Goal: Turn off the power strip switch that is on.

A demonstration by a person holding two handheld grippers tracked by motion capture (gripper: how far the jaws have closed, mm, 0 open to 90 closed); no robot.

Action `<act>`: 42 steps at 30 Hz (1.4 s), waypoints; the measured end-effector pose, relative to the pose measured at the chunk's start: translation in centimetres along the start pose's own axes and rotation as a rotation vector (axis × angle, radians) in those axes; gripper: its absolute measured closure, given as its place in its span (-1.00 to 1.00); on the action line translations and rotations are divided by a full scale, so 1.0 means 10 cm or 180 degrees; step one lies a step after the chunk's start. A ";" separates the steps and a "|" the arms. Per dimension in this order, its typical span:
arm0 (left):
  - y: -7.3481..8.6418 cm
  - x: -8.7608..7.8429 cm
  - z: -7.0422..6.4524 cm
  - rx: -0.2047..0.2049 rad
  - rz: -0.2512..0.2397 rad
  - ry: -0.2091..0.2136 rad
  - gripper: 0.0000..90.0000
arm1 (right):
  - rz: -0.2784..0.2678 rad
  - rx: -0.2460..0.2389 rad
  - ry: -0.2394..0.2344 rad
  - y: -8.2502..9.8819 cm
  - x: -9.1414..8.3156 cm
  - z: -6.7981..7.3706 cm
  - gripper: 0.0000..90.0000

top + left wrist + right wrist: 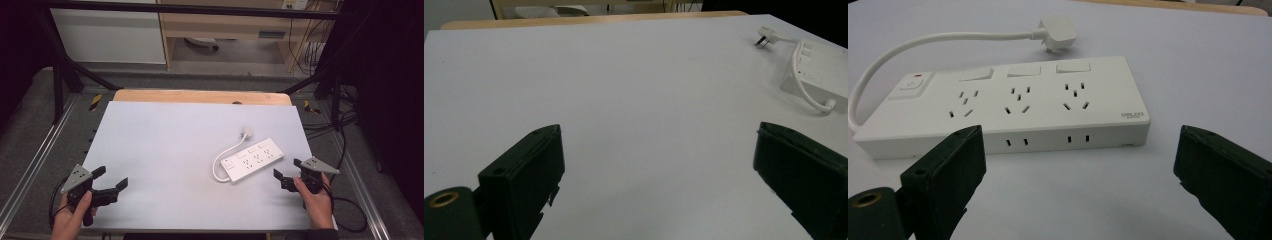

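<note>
Power strip (252,159) flat on white table (165,150), plug (247,132) beside it, right gripper (289,173) near, left gripper (111,180) well apart, both jaws spread.

The power strip (252,160) is laid flat on the table (165,145), right of the table's middle. Its cord (223,157) is looped off the strip's left end and curled round behind it, with the plug (247,132) left just behind the strip. The right gripper (289,174) is held just in front of the strip's right end, not touching. The left gripper (111,179) is kept well off to the strip's left, near the front edge.
</note>
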State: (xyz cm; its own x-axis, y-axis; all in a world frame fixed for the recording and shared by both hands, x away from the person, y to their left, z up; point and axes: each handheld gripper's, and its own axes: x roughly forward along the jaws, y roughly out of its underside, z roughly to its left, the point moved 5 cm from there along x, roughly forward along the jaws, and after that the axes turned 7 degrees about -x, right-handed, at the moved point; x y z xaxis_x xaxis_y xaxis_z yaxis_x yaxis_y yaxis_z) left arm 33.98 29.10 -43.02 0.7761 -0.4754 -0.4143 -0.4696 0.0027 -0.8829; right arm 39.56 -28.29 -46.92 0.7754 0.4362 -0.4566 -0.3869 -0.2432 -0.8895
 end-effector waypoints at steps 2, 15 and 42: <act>0.00 0.00 0.00 0.0004 0.0008 0.0004 -0.87 | 0.0007 -0.0003 0.0001 0.00 0.00 0.00 -0.85; 0.00 0.00 0.03 0.0003 0.0012 -0.0010 -0.87 | -0.0145 0.0121 0.0167 -0.09 -0.06 -0.04 -0.93; 0.03 0.00 0.06 -0.0013 0.0045 -0.0052 -0.87 | -0.0282 0.0096 0.0084 -0.50 -0.19 0.16 -0.87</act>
State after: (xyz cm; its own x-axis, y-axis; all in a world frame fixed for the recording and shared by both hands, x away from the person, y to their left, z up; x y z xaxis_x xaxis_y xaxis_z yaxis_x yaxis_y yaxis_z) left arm 34.13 29.61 -43.39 0.7762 -0.4609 -0.4302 -0.4823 0.0056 -0.8760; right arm 39.23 -26.47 -41.66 0.8200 0.4318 -0.3757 -0.3307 -0.1783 -0.9267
